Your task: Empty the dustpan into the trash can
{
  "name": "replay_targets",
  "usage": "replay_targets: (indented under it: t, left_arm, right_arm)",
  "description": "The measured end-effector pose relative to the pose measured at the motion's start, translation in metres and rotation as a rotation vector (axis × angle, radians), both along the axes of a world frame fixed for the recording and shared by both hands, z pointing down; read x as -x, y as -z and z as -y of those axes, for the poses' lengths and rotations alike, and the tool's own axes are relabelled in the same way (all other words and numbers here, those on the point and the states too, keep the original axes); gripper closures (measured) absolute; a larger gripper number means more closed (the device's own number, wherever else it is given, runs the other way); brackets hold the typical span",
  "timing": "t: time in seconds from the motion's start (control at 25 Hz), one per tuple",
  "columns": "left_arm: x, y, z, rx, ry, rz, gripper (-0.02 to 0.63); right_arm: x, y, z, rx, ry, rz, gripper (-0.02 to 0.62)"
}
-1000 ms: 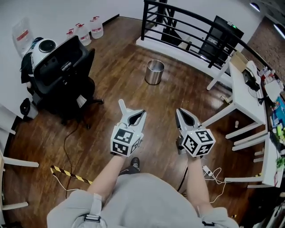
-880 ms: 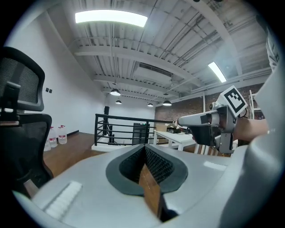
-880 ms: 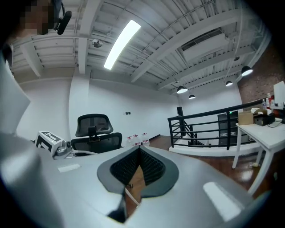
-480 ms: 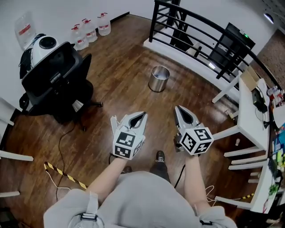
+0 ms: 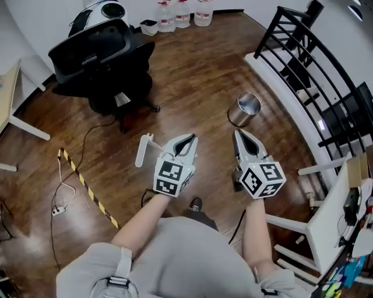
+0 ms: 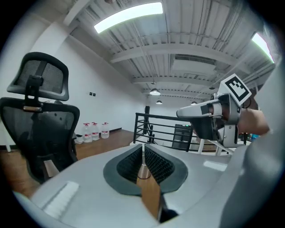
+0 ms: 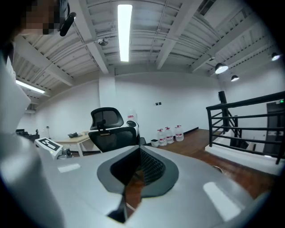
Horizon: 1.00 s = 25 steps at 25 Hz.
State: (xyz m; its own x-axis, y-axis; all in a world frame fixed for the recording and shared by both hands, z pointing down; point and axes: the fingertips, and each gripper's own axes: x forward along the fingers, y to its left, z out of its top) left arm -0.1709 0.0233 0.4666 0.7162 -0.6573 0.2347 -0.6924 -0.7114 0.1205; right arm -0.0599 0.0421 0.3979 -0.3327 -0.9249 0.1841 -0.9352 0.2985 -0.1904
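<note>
Left gripper (image 5: 192,139) and right gripper (image 5: 238,134): jaws together, nothing clamped. The steel trash can (image 5: 245,110) stands upright on the wooden floor (image 5: 192,70), near the right gripper's tips, beside the black railing (image 5: 317,64).

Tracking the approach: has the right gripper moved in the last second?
Yes: the right gripper has come nearer the trash can in the head view.

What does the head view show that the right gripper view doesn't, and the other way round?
Only the head view: striped tape on the floor and a shoe. Only the right gripper view: the ceiling light. Both: the chair, the bottles and the railing.
</note>
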Motion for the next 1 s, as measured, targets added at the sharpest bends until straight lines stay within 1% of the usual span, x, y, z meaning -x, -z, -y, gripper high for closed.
replay_targets:
  t: [0.08, 0.16, 0.24, 0.28, 0.32, 0.44, 0.52, 0.6, 0.76, 1.0]
  left_arm:
    - [0.008, -0.019, 0.008, 0.037, 0.112, 0.022, 0.582]
    - [0.022, -0.039, 0.016, 0.079, 0.224, 0.045, 0.524]
    - [0.044, -0.065, 0.021, 0.135, 0.326, 0.047, 0.504]
    - [0.055, -0.077, 0.022, 0.164, 0.378, 0.041, 0.478]
    - [0.067, -0.089, 0.024, 0.188, 0.429, 0.038, 0.468]
    - [0.100, -0.125, 0.025, 0.237, 0.559, 0.063, 0.428]
    - [0.119, -0.147, 0.027, 0.264, 0.638, 0.082, 0.386]
    - [0.133, -0.165, 0.030, 0.282, 0.705, 0.096, 0.356]
    - [0.150, -0.188, 0.048, 0.292, 0.792, 0.106, 0.313]
    - [0.170, -0.196, 0.080, 0.269, 0.920, 0.098, 0.305]
  right_arm:
    - [-0.002, -0.009, 0.018, 0.027, 0.096, 0.013, 0.597]
    - [-0.004, -0.016, 0.031, 0.049, 0.162, 0.022, 0.597]
    - [-0.001, -0.024, 0.036, 0.068, 0.201, 0.022, 0.597]
    - [0.001, -0.027, 0.038, 0.078, 0.219, 0.018, 0.597]
    - [0.003, -0.030, 0.039, 0.085, 0.239, 0.011, 0.597]
    - [0.012, -0.037, 0.044, 0.100, 0.292, -0.010, 0.597]
    - [0.017, -0.042, 0.048, 0.113, 0.316, -0.024, 0.597]
    - [0.020, -0.047, 0.051, 0.127, 0.332, -0.036, 0.597]
    - [0.021, -0.058, 0.051, 0.158, 0.344, -0.050, 0.597]
    - [-0.004, -0.078, 0.041, 0.203, 0.322, -0.070, 0.597]
